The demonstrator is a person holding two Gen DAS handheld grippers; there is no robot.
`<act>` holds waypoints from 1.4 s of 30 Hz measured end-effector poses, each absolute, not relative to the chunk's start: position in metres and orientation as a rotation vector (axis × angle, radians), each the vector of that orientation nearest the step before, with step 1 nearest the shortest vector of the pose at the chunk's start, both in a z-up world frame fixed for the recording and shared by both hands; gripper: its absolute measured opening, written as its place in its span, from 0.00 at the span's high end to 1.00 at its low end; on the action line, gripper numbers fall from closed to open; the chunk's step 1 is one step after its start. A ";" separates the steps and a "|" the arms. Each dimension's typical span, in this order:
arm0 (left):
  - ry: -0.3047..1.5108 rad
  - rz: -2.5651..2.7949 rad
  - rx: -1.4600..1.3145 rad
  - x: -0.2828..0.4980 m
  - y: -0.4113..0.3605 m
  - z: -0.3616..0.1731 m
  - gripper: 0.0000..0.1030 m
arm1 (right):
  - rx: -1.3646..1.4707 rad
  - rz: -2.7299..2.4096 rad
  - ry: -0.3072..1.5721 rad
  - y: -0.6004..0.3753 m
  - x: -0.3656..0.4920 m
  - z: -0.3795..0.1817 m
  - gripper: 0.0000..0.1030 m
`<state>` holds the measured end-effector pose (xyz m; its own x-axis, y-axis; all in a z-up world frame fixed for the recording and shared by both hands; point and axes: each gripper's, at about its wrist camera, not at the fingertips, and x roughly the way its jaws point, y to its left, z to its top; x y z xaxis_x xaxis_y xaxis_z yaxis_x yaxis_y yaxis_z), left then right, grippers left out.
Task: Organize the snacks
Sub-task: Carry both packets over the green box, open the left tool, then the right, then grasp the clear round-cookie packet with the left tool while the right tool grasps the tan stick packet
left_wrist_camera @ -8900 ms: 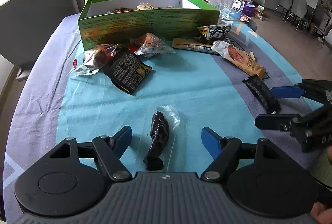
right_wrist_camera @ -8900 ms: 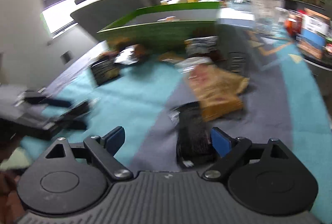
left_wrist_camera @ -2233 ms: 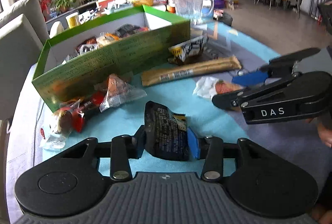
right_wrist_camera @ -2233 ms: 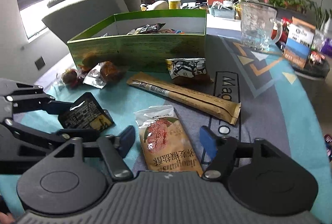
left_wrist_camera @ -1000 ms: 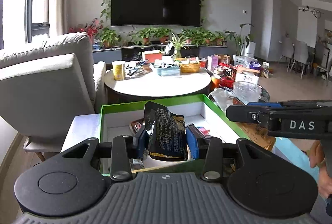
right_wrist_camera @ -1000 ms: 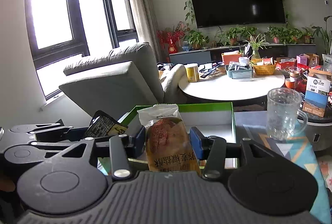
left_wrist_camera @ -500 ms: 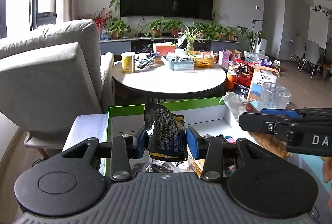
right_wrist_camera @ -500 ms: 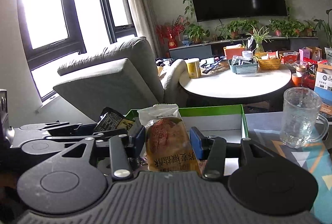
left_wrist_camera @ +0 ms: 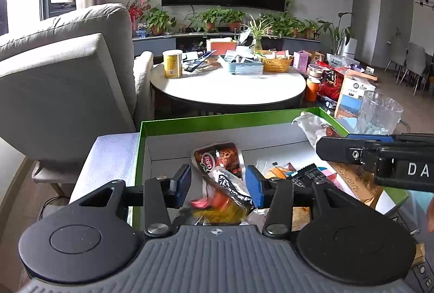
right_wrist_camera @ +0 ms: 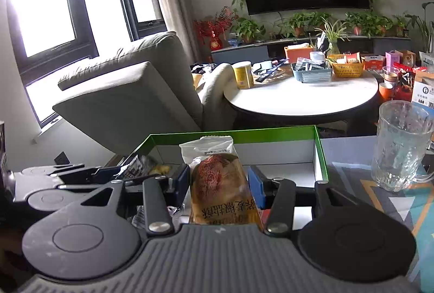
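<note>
A green box [left_wrist_camera: 233,120] with white inner walls holds several snack packets. My left gripper [left_wrist_camera: 218,185] hangs over its near left part with its jaws apart. The black snack packet [left_wrist_camera: 233,194] lies blurred between and below the blue pads, free of them, on a red packet [left_wrist_camera: 218,157]. My right gripper [right_wrist_camera: 218,185] is shut on a tan bread packet [right_wrist_camera: 219,184] and holds it upright over the box [right_wrist_camera: 271,132]. The right gripper also shows in the left wrist view [left_wrist_camera: 379,160], and the left gripper shows in the right wrist view [right_wrist_camera: 89,173].
A glass mug [right_wrist_camera: 401,146] stands on the patterned tablecloth right of the box. A grey armchair [left_wrist_camera: 62,84] is behind the box on the left. A round white table [left_wrist_camera: 227,88] with cans and baskets stands beyond.
My left gripper has opened and let go of the black packet, which has dropped into the box. My right gripper still holds the bread packet and has moved a little nearer the box.
</note>
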<state>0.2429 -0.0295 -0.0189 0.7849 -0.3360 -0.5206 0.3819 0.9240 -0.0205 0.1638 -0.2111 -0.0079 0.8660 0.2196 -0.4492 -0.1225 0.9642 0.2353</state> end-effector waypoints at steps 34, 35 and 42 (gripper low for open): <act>0.529 -0.301 0.060 0.182 0.014 -0.010 0.51 | 0.237 0.082 0.533 -0.253 0.102 -0.020 0.52; 0.528 -0.299 0.058 0.179 0.016 -0.009 0.51 | 0.238 0.077 0.543 -0.258 0.096 -0.024 0.52; 0.536 -0.310 0.055 0.155 0.026 -0.012 0.51 | 0.260 0.008 0.630 -0.288 0.071 -0.055 0.52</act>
<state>0.1551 0.0259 -0.0118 0.8144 -0.2767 -0.5101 0.3050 0.9519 -0.0294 0.0710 -0.2882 -0.0552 0.8093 0.0858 -0.5811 0.0717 0.9674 0.2427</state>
